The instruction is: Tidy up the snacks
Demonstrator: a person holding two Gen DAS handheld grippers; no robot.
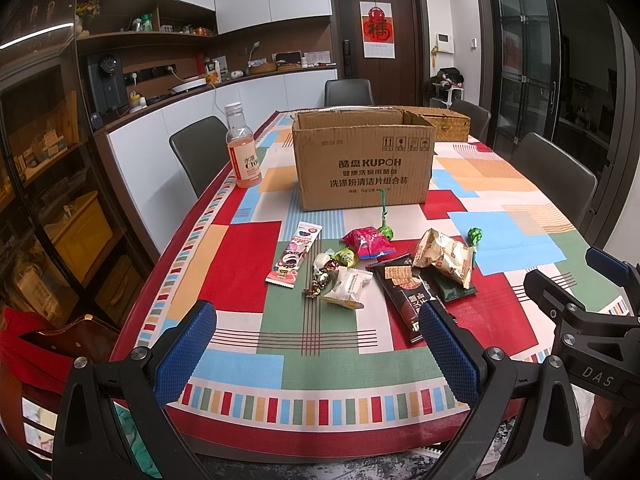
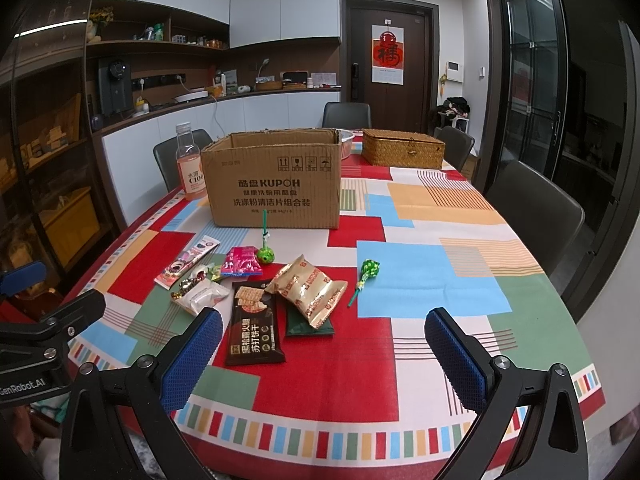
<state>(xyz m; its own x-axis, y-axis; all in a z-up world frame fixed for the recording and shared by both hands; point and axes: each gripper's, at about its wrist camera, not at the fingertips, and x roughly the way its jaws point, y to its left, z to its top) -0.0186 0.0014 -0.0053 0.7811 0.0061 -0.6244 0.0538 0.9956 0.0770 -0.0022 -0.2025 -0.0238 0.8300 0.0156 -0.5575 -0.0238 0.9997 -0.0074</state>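
**Loose pile, empty grippers: where this can slip**

Nearest you, both tools hang over the near edge of the table (image 2: 360, 420). Your left hand-held gripper (image 1: 316, 354) is spread wide and holds nothing; your right hand-held gripper (image 2: 324, 354) is spread just as wide, also empty. They sit close side by side, so a careless reach across could knock one tool against the other.

Just beyond the fingertips lies the dark cracker packet (image 2: 254, 326), flat on the cloth. Flat film gives you little to pinch; you may catch the tablecloth with it and drag the whole pile. To its right, the gold biscuit bag (image 2: 308, 294) rests on top of a dark green packet (image 2: 310, 326); lift the lower one first and the bag will likely slide off.

To the left, the white wrapped cake (image 2: 200, 298) touches a cluster of small foil candies (image 1: 322, 274), with the long pink strip packet (image 1: 294, 254) beside them. Those candies are small and crowded, and I cannot tell how many there are; a wide close there could grab two or flick one off the table.

Farther on lie the pink pouch (image 2: 240, 262) and two green lollipops, one (image 2: 266, 254) near the box and one (image 2: 368, 270) apart to the right. Round heads may roll when nudged.

Farthest stands the open cardboard box (image 2: 276, 184), probably the target, with a bottle (image 2: 190, 170) just left of it. A high swing toward the box could tip that bottle.
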